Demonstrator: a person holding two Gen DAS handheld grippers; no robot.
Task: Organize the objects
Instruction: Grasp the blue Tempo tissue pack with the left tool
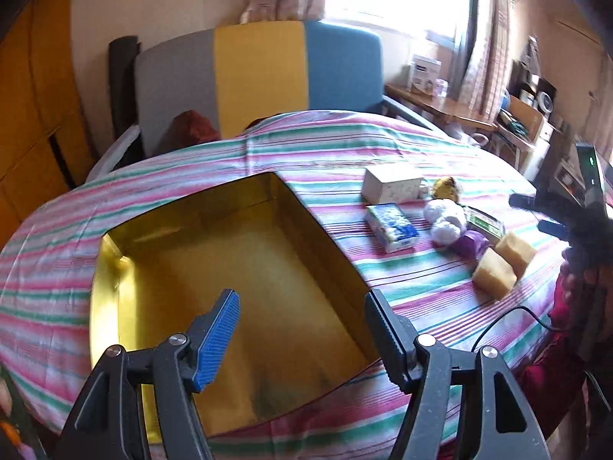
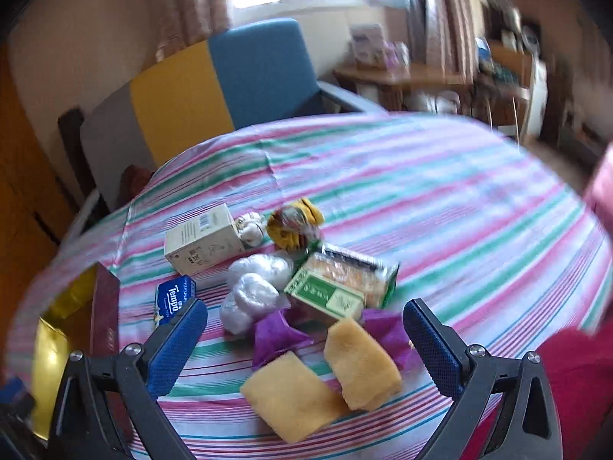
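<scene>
- My left gripper [image 1: 300, 316] hangs over the gold tin box [image 1: 115, 268], its jaws spread apart with nothing between them.
- The gold tin box sits open on the striped tablecloth [image 1: 191, 168]; I use it as my landmark.
- My right gripper [image 2: 304, 331] is released too, jaws wide, hovering above the pile to the right of the box, gripping nothing.
- Nearest the box on its right lies the blue tissue pack [image 1: 390, 228].
- Beyond the tissue pack, farther from me, stands the white carton [image 1: 392, 184], also right of the box.
- Further right of the box sits a clear plastic wad [image 2: 254, 287] with purple wrapping [image 2: 277, 335] touching it.
- The green snack box [image 2: 341, 285] lies just behind the purple wrapping, well apart from the tin.
- A yellow-brown toy [image 2: 295, 224] rests beside the white carton; a small pale figure [image 2: 251, 228] sits between them.
- Two yellow sponges [image 2: 362, 364] lie side by side and touching, on the near side of the pile, farthest right of the box.
- Behind the table stands a grey, yellow and blue chair [image 1: 260, 76].
</scene>
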